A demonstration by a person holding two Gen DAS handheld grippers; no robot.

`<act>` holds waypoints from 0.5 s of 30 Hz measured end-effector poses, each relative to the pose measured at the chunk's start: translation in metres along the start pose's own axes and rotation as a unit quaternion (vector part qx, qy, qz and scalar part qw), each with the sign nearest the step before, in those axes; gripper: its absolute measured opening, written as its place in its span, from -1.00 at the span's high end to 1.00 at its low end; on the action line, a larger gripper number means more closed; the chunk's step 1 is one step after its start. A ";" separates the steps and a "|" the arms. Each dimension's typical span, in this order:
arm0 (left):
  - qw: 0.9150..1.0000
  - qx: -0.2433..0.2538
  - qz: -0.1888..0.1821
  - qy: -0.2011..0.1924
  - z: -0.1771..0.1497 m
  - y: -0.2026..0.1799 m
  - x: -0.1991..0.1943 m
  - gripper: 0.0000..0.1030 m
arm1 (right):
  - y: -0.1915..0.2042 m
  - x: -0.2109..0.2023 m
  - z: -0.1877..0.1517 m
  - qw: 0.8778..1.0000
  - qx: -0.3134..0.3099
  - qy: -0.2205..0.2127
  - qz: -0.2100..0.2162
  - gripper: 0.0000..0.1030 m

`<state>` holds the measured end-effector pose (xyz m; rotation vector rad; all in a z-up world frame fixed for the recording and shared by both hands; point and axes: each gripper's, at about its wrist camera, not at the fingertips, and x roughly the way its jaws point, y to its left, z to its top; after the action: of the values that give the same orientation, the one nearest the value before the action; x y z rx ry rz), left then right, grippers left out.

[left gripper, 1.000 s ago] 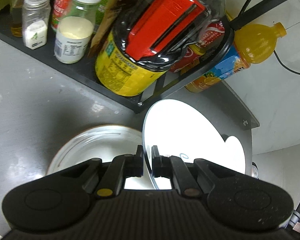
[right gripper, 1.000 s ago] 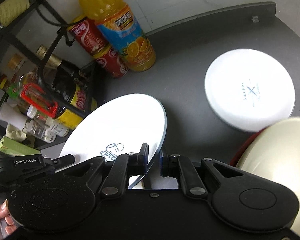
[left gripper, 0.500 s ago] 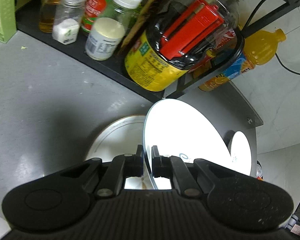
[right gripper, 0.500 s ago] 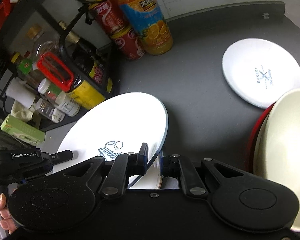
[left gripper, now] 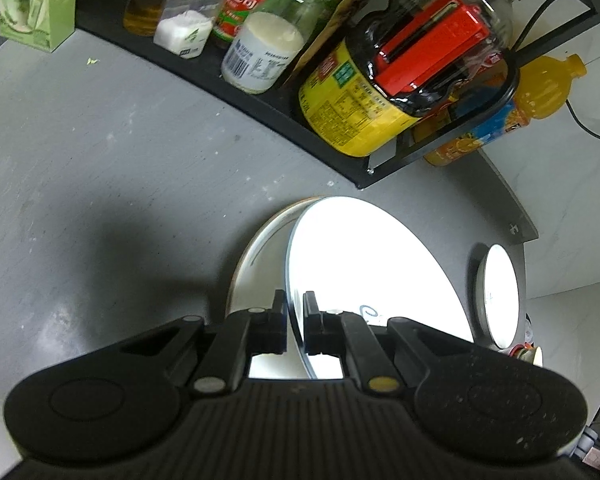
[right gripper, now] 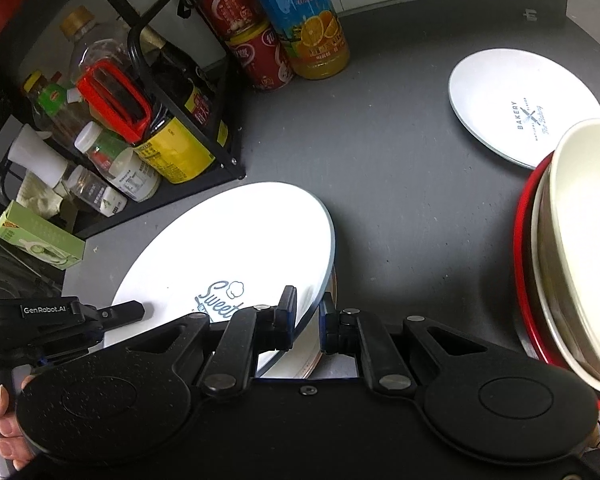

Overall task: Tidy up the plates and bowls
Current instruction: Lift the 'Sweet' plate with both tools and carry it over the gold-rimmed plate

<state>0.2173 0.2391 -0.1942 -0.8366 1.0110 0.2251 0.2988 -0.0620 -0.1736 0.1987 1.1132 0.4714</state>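
Observation:
A white "Sweet" plate (right gripper: 228, 256) is held by both grippers, tilted over a rimmed plate (left gripper: 260, 256) that lies on the grey counter. My left gripper (left gripper: 295, 312) is shut on the plate's edge (left gripper: 364, 264). My right gripper (right gripper: 309, 312) grips the opposite edge, its jaws narrowly apart around the rim. The left gripper's body (right gripper: 52, 320) shows in the right wrist view. A white "Bakery" plate (right gripper: 516, 108) lies flat at the far right and also shows in the left wrist view (left gripper: 498, 296). A stack of cream bowls on a red plate (right gripper: 572, 248) stands at the right.
A black rack (left gripper: 260, 100) with jars, bottles and a yellow-labelled jug (left gripper: 364, 108) stands behind the plates. An orange juice bottle (right gripper: 308, 20) and red cans (right gripper: 256, 40) stand past the rack. A green box (right gripper: 40, 236) sits at the left.
Both grippers have pulled back from the rack with the Sweet plate, bringing it lower over the rimmed plate. The bowl stack has come further into the right wrist view.

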 end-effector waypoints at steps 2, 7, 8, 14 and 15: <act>1.000 0.000 -0.001 0.002 -0.002 0.002 0.000 0.91 | -0.001 0.000 -0.001 1.000 -0.001 0.001 -0.003 0.79; 1.000 0.001 0.000 0.011 -0.006 0.005 0.004 0.91 | -0.001 0.004 -0.006 1.000 -0.001 0.008 -0.015 0.80; 1.000 0.003 0.003 0.014 -0.007 0.005 0.005 0.91 | -0.001 0.005 -0.007 1.000 0.000 0.008 -0.017 0.81; 1.000 0.009 0.011 0.025 -0.013 0.009 0.011 0.91 | -0.002 0.008 -0.011 1.000 0.004 0.011 -0.029 0.82; 1.000 0.010 0.013 0.027 -0.014 0.010 0.012 0.90 | -0.002 0.009 -0.012 0.999 0.007 0.013 -0.030 0.82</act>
<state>0.2098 0.2333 -0.2127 -0.8152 1.0728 0.2145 0.2919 -0.0610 -0.1872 0.1707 1.1439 0.4142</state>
